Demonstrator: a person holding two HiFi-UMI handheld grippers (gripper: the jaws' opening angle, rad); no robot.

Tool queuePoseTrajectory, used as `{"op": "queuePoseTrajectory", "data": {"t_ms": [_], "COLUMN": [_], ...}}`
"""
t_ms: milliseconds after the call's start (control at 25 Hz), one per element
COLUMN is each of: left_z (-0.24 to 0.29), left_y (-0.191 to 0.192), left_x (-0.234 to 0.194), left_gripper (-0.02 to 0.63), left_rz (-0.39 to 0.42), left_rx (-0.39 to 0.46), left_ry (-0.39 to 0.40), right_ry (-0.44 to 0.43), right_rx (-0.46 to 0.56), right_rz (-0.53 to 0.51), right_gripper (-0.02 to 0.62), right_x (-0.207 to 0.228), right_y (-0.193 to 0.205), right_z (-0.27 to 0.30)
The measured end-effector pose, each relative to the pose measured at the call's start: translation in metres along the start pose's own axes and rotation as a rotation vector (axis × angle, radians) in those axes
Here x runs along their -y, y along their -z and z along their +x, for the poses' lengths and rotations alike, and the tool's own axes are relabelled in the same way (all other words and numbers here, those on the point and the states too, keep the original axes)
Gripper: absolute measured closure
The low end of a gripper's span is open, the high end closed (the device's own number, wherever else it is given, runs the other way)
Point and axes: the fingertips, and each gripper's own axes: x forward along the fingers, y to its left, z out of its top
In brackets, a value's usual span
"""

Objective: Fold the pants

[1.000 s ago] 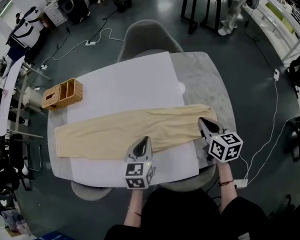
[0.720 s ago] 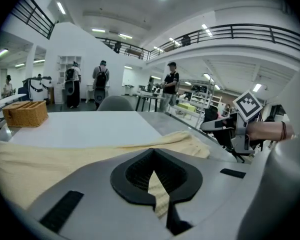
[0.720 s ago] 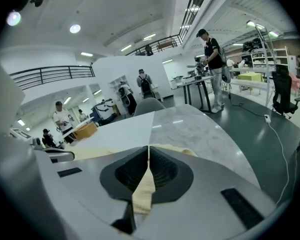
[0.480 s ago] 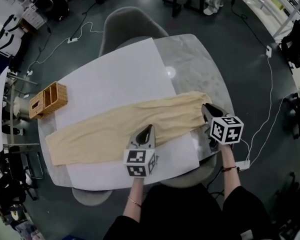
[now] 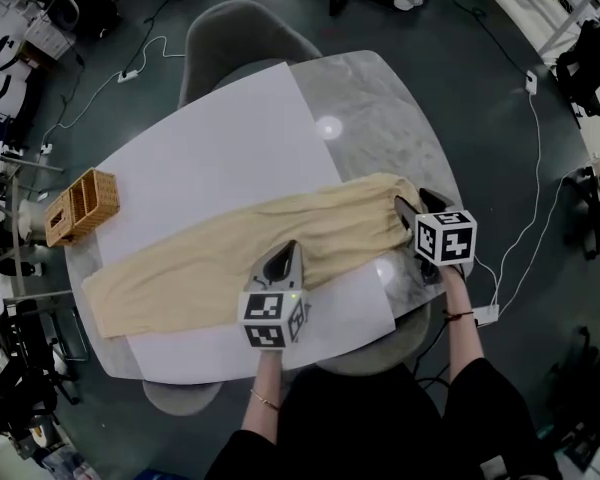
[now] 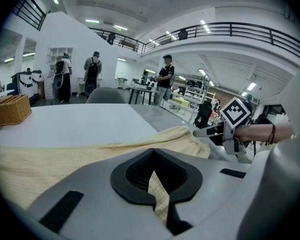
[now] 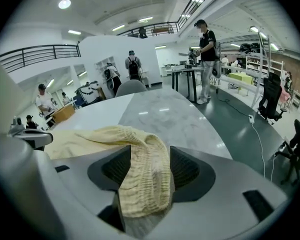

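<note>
Marble-grey and rounded, the desk [image 5: 380, 98] carries a large white sheet [image 5: 220, 148] that covers it from the 9 o'clock side to about the middle. On this sheet the pale yellow pants [image 5: 210, 263] lie flat in one long strip, with the legs toward 8 o'clock and the waist toward 3 o'clock, where the cloth runs off the sheet onto bare marble. A small wicker basket [image 5: 80, 205] stands at the 9 o'clock edge, well apart from the pants. The left gripper [image 5: 292, 248] sits at the near long edge, about 6 o'clock, and its jaws are together, pinching a thin fold of the cloth. The right gripper [image 5: 412, 200] is at the waist end, and this is where the change is: its jaws have just been opening and now stand wide apart. The gathered waistband [image 7: 145, 174] lies loosely between them and is draped, not pressed. I judge from this that the waist end has been laid down and released, so the smoothing step is finishing and no fold across the length is made yet. The right gripper should draw back carefully, because the elastic could catch on a jaw and pull the strip out of line.
</note>
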Motion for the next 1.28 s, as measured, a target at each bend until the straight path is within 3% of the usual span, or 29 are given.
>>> {"op": "queuePoseTrajectory", "data": {"t_ms": [800,1040,1280], "left_z": [0.001,0.0,-0.007], "left_y": [0.006,0.005,0.005], "left_x": [-0.001,0.003,0.003], "left_gripper": [0.598,0.598,0.598], "left_rz": [-0.032,-0.031,-0.038], "left_rx": [-0.01,-0.007,-0.001], "left_ry": [-0.045,-0.055,-0.07], "right_ry": [0.052,0.031,0.016], "right_rx": [-0.117,-0.135,-0.141], "right_rz": [-0.189,-0.257,-0.227], "right_gripper": [0.38,0.465,0.505], "right_x": [-0.002,-0.011,-0.013], "right_y": [0.01,0.01,0.01], "right_z": [0.025,0.028,0.028]}}
